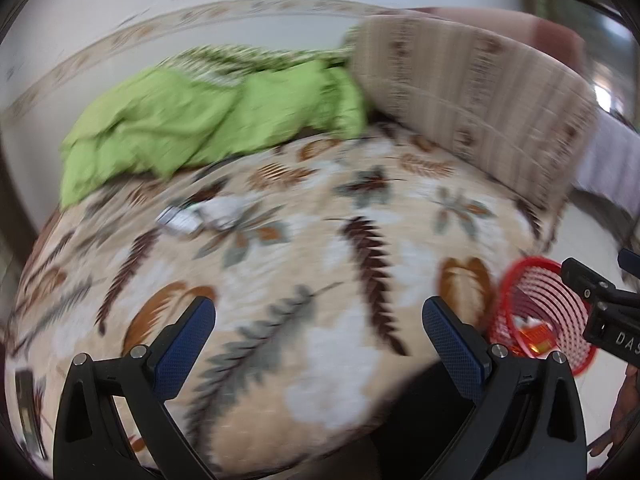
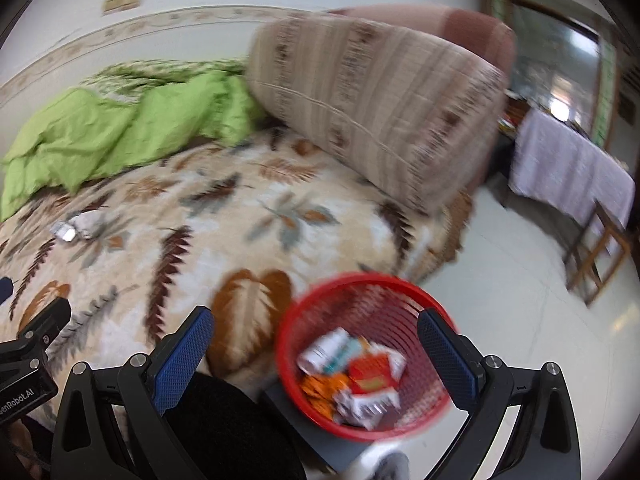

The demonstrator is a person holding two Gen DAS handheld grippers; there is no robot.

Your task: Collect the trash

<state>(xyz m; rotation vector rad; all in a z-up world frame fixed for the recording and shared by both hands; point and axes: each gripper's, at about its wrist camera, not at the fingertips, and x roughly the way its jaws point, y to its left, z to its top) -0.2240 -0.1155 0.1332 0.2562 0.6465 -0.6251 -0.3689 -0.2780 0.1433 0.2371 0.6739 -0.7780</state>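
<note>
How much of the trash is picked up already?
Some is done: the red basket already holds wrappers and crumpled paper. Nothing is in hand; the left gripper and right gripper both have open, empty jaws. Still left: the small pale scraps lying on the leaf-patterned bedspread.

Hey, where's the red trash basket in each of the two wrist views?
Left wrist view: the red basket sits at the lower right, beside the bed's edge, partly cut off by the other claw.
Right wrist view: the red basket is at bottom center, with wrappers inside.
Shared landmark: the green blanket at the upper left in both.
</note>
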